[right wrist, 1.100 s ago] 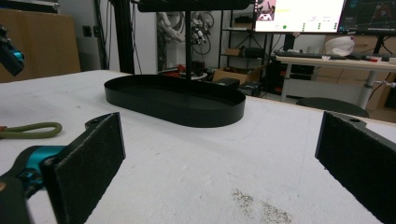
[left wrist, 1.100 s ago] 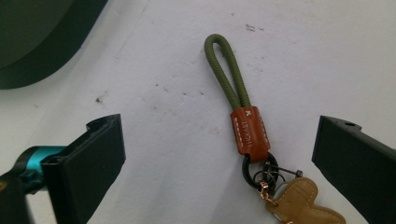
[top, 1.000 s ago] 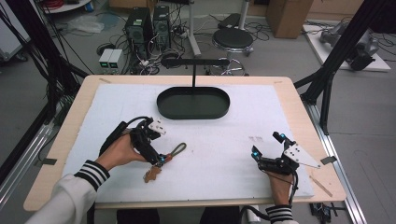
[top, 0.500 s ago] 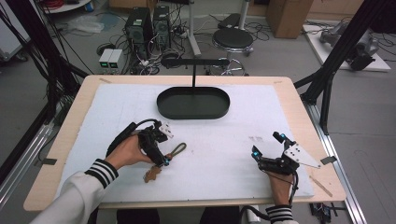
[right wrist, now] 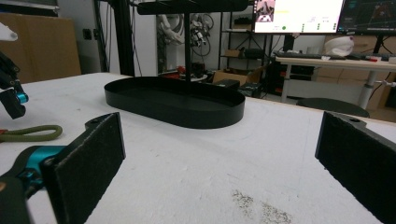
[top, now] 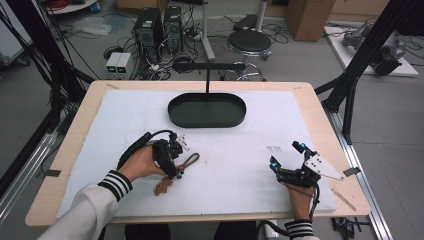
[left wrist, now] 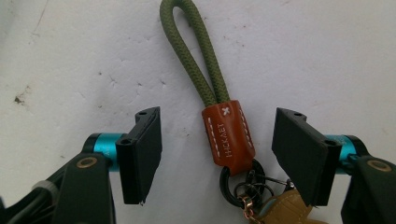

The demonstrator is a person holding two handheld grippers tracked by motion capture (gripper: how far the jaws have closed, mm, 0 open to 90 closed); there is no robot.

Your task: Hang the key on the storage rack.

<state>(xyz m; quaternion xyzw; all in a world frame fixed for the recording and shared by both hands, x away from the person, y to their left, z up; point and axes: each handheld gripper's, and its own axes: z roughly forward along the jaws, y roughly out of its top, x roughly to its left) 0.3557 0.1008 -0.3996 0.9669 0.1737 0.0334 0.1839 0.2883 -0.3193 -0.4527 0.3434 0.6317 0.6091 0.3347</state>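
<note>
The left gripper (left wrist: 219,161) hangs low over the keychain (top: 176,172), jaws wide open and gripping nothing. In the left gripper view the brown leather sleeve (left wrist: 228,134) lies squarely between the two pads, touching neither, a clear gap on each side. The keychain's long axis runs straight away from the gripper, across the line on which the jaws close: the green cord loop (left wrist: 194,51) reaches out beyond the pads, while the black ring (left wrist: 233,184) and tan tag (left wrist: 285,210) sit back toward the gripper body. A plain closing of the jaws would likely catch the sleeve across its narrow width.

The keychain lies flat on the white mat (top: 250,150) at the near left of the table (top: 75,145), right under the left hand (top: 142,162), which is much the nearer.

The right gripper (top: 290,162) rests well apart at the near right, jaws also wide open and empty, pointing toward the black tray (top: 207,122) with its T-shaped stand (top: 207,67) at the far middle.
</note>
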